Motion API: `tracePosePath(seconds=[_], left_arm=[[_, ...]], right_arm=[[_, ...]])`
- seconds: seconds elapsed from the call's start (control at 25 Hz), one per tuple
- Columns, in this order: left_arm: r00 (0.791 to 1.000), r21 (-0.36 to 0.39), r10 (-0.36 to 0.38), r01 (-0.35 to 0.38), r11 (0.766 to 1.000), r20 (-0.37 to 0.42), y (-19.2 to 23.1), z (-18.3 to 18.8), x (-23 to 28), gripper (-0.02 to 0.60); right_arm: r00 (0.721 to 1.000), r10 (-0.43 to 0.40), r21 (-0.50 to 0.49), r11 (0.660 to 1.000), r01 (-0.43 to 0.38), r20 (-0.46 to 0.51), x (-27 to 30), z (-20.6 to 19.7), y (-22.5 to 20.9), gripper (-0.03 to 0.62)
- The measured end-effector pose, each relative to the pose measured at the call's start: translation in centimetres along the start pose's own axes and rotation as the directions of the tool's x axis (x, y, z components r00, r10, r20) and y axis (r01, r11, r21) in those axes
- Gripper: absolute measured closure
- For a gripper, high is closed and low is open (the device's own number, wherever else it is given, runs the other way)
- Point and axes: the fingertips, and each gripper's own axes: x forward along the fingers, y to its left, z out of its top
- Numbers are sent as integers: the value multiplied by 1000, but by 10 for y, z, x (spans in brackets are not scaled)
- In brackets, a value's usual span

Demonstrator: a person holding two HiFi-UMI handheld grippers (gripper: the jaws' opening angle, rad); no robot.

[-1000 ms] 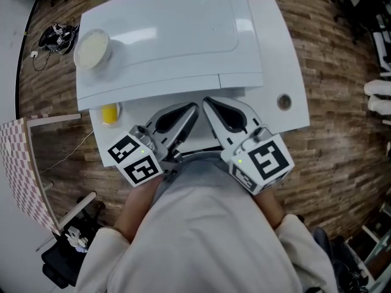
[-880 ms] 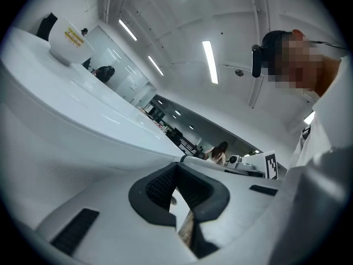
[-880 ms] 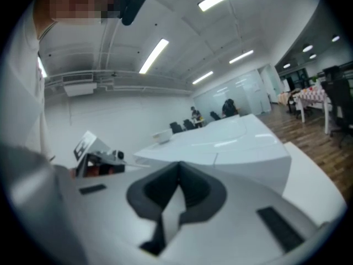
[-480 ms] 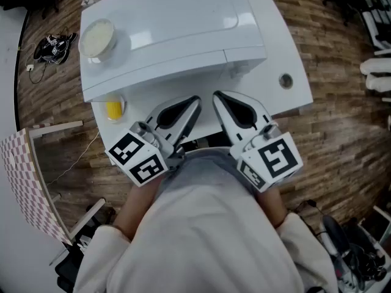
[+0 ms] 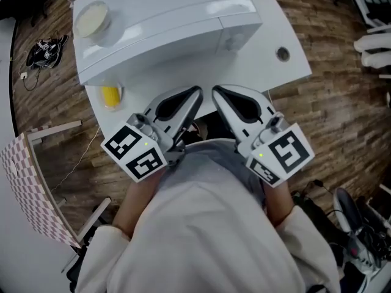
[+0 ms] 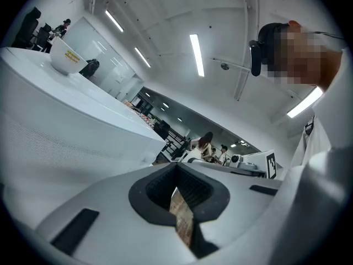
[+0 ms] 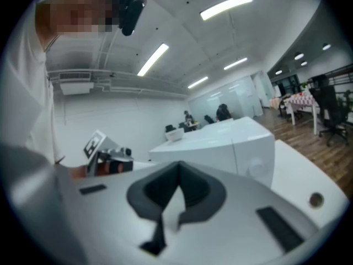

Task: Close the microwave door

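- Flat white worktop [image 5: 287, 35] on a brown wood-plank floor [image 5: 342, 115]. Room is an open office: long ceiling strip lights [image 6: 197, 54], seated people [image 6: 207, 144] far back.
- White box-shaped microwave [image 5: 165, 17] sits on the worktop, directly ahead of both claws. In the right gripper view its door [image 7: 193, 158] looks flush with the knob panel [image 7: 255, 165], so closed as far as I can tell.
- Round white bowl [image 5: 91, 18] on the microwave's top, near its left rear corner.
- Small yellow object [image 5: 110, 95] on the worktop, just left of the microwave front; can't tell what it is.
- Round dark grommet hole [image 5: 282, 54] in the worktop, right of the microwave.
- Red-and-white checkered board [image 5: 24, 182] and black cable tangle [image 5: 41, 50] on the floor to the left, well apart from the claws.
- Nothing between claws and microwave front.
- My left claw [image 5: 195, 95]: tips together, nothing gripped, not touching the microwave.
- My right claw [image 5: 217, 92]: tips together, nothing gripped, just beside the left one, also clear of the microwave.
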Motion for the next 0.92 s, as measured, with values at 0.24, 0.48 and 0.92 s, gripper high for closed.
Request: tracePosePath(seconds=[0.24,0.48,0.92], left_arm=[[1000,0,-7,7,1000,-7,-9,-14,-18,568],[1000,-13,-23,23,1000,-18,-21,-31,-33,568],[999,-29,-39,39,999,-8,-31,-48,-65,568]], right_arm=[[1000,-5,-17,1000,4,-14,-19,-12,13,572],[1000,-22,-23,999,22,-19,-35,-22,30,572],[999,-41,8,999,41,-1,-46,-35,69,572]])
